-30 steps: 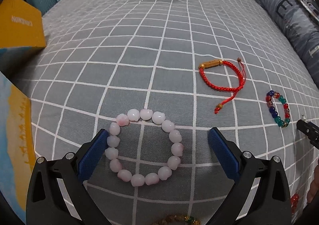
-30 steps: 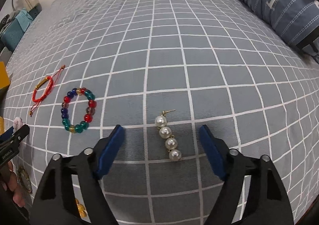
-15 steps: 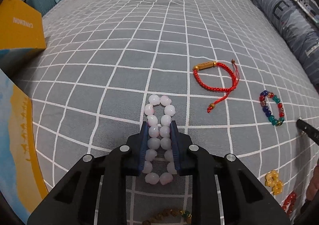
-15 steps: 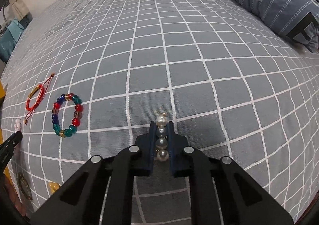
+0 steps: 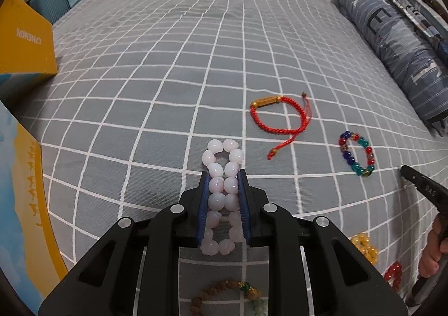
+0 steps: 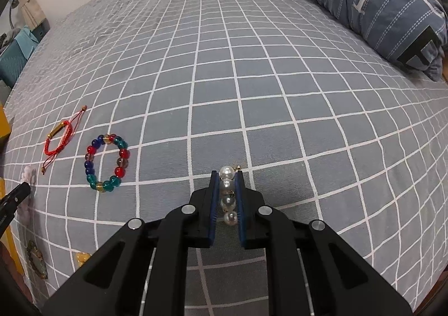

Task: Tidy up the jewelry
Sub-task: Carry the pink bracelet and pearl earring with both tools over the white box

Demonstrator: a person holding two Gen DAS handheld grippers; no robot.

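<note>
Both jaws have closed: left gripper [image 5: 223,176] clamps pink bracelet [image 5: 222,198] (squashed flat), right gripper [image 6: 227,176] pearl earring [image 6: 227,195]; lift possible.

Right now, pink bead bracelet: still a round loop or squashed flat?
Squashed flat. The left tool is shut on the pink bead bracelet, its blue pads pressing the loop into two parallel bead rows on the bedspread.

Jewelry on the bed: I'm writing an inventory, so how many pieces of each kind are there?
Bead bracelets: 3 (pink bracelet, multicolour bracelet, brown bracelet)
Cord bracelets: 1 (red cord bracelet)
Pearl earrings: 1 (pearl earring)
Partly seen bead pieces: 2 (yellow beads, red beads)
Total: 7
</note>
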